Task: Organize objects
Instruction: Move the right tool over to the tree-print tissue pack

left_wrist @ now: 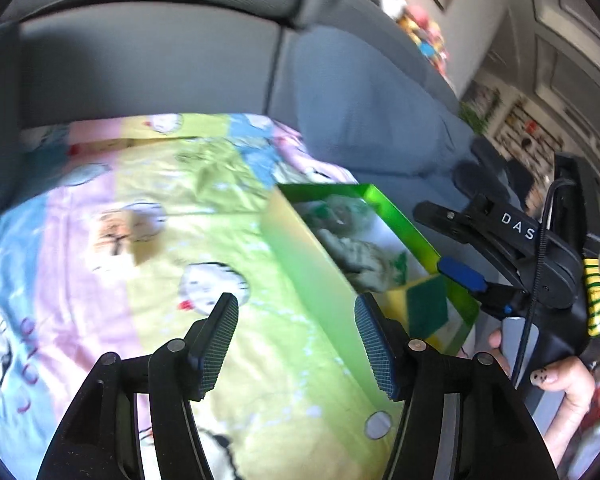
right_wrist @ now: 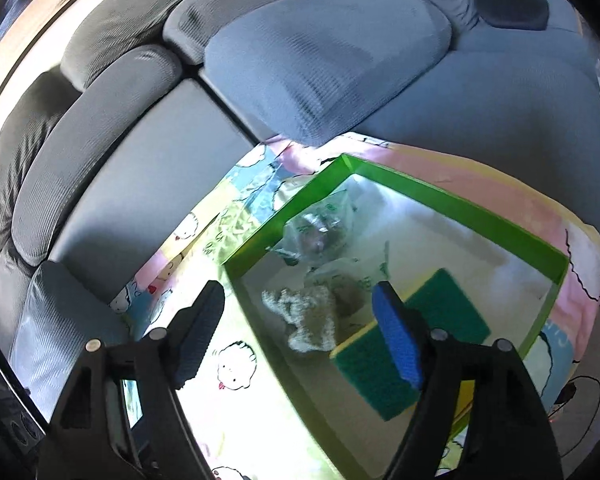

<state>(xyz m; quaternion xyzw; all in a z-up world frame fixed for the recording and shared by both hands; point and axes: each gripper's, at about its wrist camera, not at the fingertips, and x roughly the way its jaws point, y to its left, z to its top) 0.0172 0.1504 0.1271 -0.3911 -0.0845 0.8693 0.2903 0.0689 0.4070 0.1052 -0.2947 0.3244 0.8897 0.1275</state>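
Note:
A green box lies open on a cartoon-print sheet. Inside lie a green and yellow sponge, a grey-white rag and a clear plastic bag. The box also shows in the left wrist view, with the sponge and rag in it. My left gripper is open and empty over the box's near wall. My right gripper is open and empty above the box, and appears in the left wrist view beside the box's right rim.
A grey sofa with cushions surrounds the sheet. A dark object lies on the sofa's far right. Stuffed toys and shelves stand beyond the sofa.

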